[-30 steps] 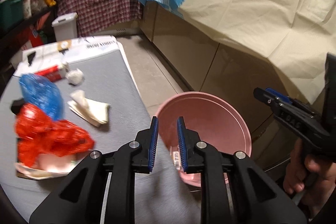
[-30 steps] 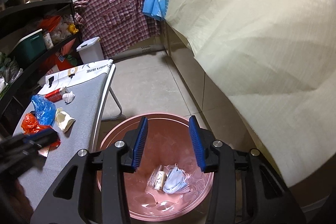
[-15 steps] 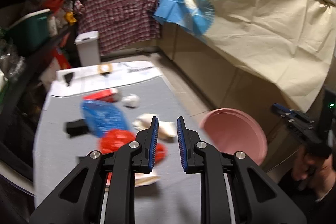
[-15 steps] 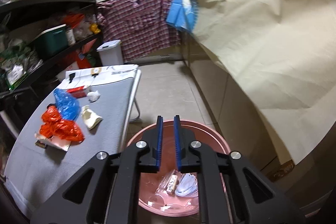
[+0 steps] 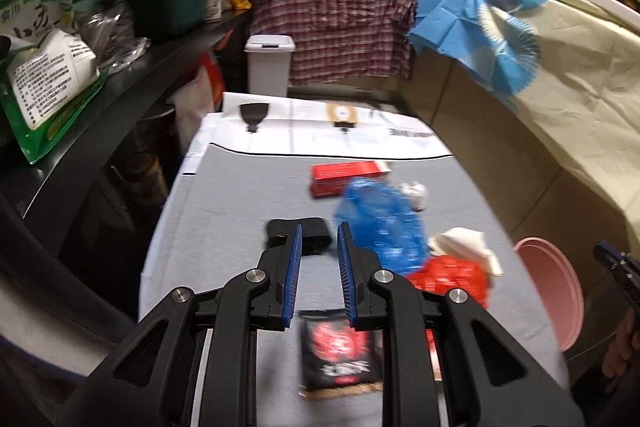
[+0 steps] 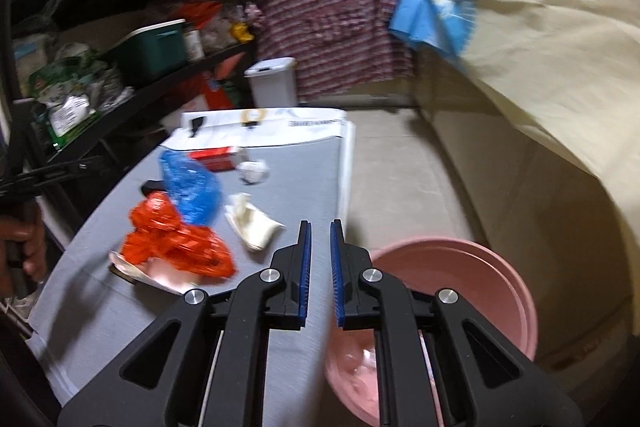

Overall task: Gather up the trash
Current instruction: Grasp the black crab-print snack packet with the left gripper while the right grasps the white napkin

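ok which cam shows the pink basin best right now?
Right wrist: the pink basin shows most of its rim and some trash inside, though the right gripper covers part. The left wrist view catches only a slice past the table edge.

Right claw [image 6: 319,227] empty, blue pads nearly together with a narrow gap, pointing down over the near edge of the grey worktop [image 6: 300,179]. Pink basin [image 6: 472,279] on the floor just right of the worktop, some pale scraps inside. On the worktop: red plastic bag [image 6: 176,239], blue plastic bag [image 6: 192,187] touching its far side, cream crumpled napkin [image 6: 252,223] right of the blue bag, white paper ball [image 6: 253,171] beyond it, red box [image 6: 214,159] left of the ball. Hand [image 6: 24,243] at the worktop's left edge.
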### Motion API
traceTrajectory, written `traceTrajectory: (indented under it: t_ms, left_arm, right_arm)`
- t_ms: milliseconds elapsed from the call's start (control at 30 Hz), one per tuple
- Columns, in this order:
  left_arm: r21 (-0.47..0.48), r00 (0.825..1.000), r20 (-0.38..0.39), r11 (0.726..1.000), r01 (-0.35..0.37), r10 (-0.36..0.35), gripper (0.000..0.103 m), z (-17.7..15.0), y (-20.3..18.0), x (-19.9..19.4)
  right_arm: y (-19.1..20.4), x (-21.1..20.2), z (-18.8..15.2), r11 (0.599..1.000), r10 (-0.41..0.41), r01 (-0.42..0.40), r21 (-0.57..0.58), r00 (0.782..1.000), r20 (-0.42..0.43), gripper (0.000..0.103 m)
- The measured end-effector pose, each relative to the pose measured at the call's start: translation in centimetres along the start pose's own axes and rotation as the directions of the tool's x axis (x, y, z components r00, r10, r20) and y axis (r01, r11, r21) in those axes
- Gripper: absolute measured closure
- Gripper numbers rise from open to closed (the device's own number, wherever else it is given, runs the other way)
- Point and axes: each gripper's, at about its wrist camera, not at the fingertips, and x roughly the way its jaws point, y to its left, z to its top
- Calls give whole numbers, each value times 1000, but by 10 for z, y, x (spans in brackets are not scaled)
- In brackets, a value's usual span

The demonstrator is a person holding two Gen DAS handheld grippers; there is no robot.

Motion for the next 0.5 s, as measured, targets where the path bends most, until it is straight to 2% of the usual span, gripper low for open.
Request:
traceTrajectory:
  t_ms: [200,500]
  left_arm:
    - [-72,999,-43,997,-8,5,84,-3,30,30]
    - [-118,997,-76,993,-9,0,84,-6,42,65]
  right_arm:
    - [23,36,13,999,42,-42,-8,999,-13,92]
    - [45,87,14,996,89,-90,-20,994,-69,90]
